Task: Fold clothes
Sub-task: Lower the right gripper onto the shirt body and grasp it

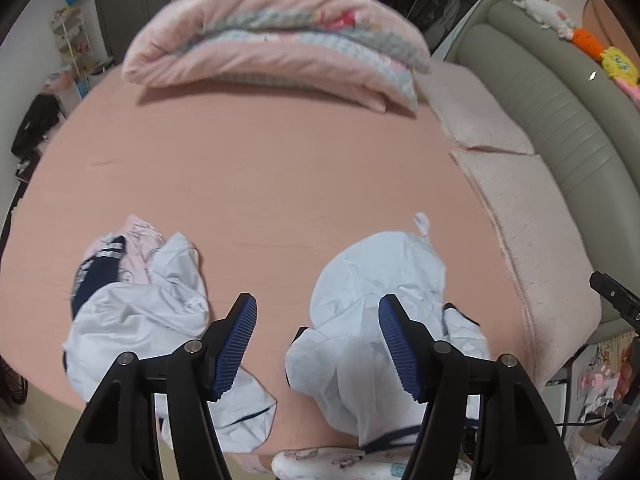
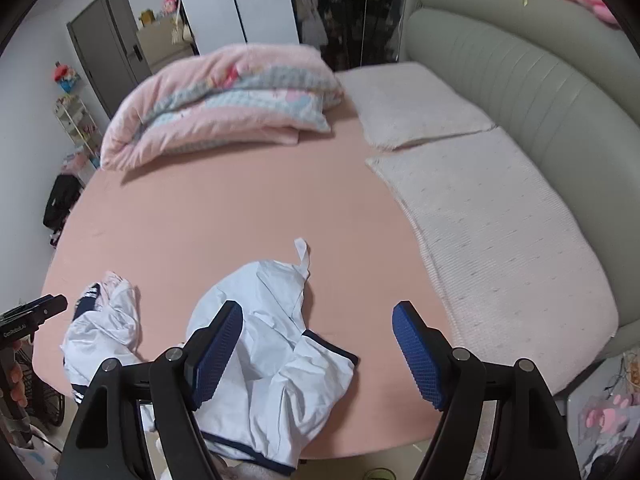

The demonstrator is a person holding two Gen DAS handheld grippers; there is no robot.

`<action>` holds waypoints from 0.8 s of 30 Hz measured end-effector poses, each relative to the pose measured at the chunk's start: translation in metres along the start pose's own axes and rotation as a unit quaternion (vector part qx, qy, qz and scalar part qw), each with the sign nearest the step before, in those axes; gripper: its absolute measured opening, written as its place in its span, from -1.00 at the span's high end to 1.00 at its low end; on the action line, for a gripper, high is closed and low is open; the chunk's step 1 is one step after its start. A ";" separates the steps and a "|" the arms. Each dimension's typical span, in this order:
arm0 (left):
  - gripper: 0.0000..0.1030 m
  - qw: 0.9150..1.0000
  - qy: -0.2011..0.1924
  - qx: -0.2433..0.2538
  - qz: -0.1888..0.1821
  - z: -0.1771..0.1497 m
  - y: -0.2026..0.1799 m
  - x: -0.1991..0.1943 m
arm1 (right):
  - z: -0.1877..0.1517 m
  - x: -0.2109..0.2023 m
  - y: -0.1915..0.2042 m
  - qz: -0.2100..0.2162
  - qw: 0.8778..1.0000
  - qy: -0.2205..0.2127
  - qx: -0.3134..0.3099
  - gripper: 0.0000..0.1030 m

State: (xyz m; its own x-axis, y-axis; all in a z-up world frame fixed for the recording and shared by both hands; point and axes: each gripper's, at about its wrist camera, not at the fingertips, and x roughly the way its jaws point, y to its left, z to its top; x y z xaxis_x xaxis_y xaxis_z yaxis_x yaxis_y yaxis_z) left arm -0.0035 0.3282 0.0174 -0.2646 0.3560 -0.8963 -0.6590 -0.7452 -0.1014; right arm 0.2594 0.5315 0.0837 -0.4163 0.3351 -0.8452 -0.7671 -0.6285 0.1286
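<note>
A crumpled white garment with navy trim (image 1: 372, 320) (image 2: 276, 344) lies at the near edge of the pink bed (image 1: 260, 180) (image 2: 224, 216). A second heap of white, navy and pink clothes (image 1: 132, 300) (image 2: 104, 320) sits to its left. My left gripper (image 1: 318, 340) hovers open above the gap between the two heaps, its right finger over the white garment. My right gripper (image 2: 318, 344) is open too, over the garment's right part, with nothing between its blue pads (image 2: 416, 356).
A folded pink quilt (image 1: 276, 44) (image 2: 216, 100) lies at the far side of the bed. Two pale pillows (image 2: 480, 216) line the grey padded headboard (image 2: 540, 80) on the right. Shelves and a black bag (image 2: 62, 200) stand on the floor at left.
</note>
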 end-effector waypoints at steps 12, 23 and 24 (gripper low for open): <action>-0.19 0.995 0.098 -0.022 -0.001 0.011 0.009 0.132 | 0.008 0.144 0.017 0.009 0.993 0.115 -0.006 -0.50; -0.19 0.986 0.157 -0.054 -0.027 0.020 0.019 0.216 | 0.020 0.243 0.010 0.020 0.982 0.186 0.006 -0.50; -0.19 0.984 0.164 -0.057 -0.030 0.020 0.018 0.224 | 0.021 0.252 0.008 0.024 0.981 0.193 0.009 -0.50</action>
State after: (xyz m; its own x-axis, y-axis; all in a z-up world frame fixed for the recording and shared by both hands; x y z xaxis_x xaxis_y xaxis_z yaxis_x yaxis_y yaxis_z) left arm -0.0893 0.4059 -0.1766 0.0268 0.2146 -0.9763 -0.5781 -0.7934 -0.1903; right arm 0.1380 0.6250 -0.1172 -0.2396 0.0125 -0.9708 -0.7613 -0.6229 0.1799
